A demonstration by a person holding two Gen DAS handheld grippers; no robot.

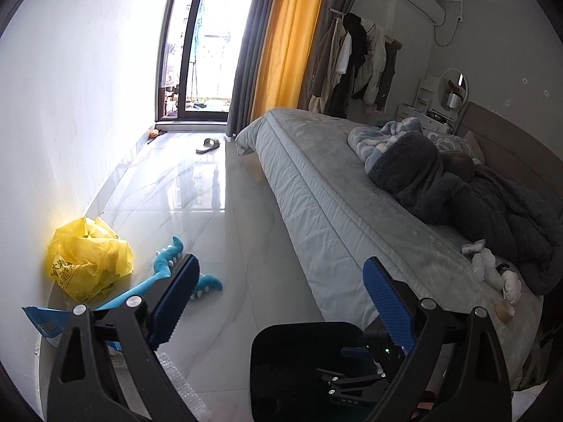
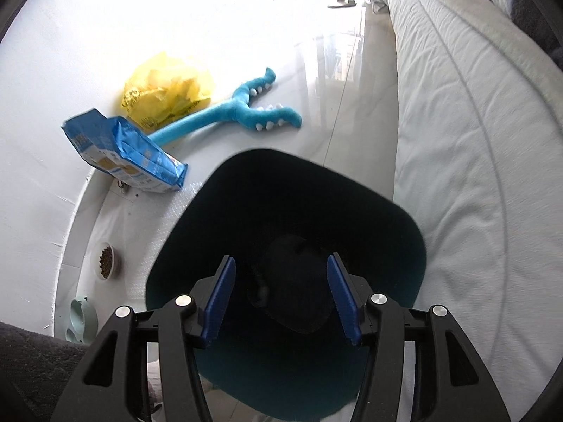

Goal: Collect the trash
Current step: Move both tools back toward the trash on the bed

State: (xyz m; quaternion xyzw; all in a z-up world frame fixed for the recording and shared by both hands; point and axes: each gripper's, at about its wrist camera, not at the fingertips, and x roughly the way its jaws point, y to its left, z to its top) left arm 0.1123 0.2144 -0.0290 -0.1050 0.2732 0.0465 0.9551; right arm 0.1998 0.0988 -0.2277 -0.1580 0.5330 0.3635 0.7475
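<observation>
My left gripper [image 1: 281, 263] is open wide with nothing between its fingers, and it looks along the floor beside the bed. My right gripper [image 2: 281, 260] points down into a dark trash bin [image 2: 211, 211], open, its pads touching nothing. A dark lump [image 2: 295, 288] lies in the bin below it. In the left wrist view the same bin [image 1: 299, 351] sits at the bottom, with one of the right gripper's blue fingers [image 1: 353, 352] over it. By the wall lie a crumpled yellow plastic bag [image 1: 88, 263] [image 2: 169, 88], a blue packet [image 2: 123, 151] [image 1: 45, 323] and bubble wrap [image 1: 183, 387].
A blue plush toy [image 2: 239, 105] lies on the glossy floor next to the bag. The bed [image 1: 316, 211] runs along the right, with blankets and small white crumpled scraps [image 1: 492, 270] near its edge. A bowl of pet food [image 2: 105, 260] stands by the wall. A slipper [image 1: 208, 145] lies near the glass door.
</observation>
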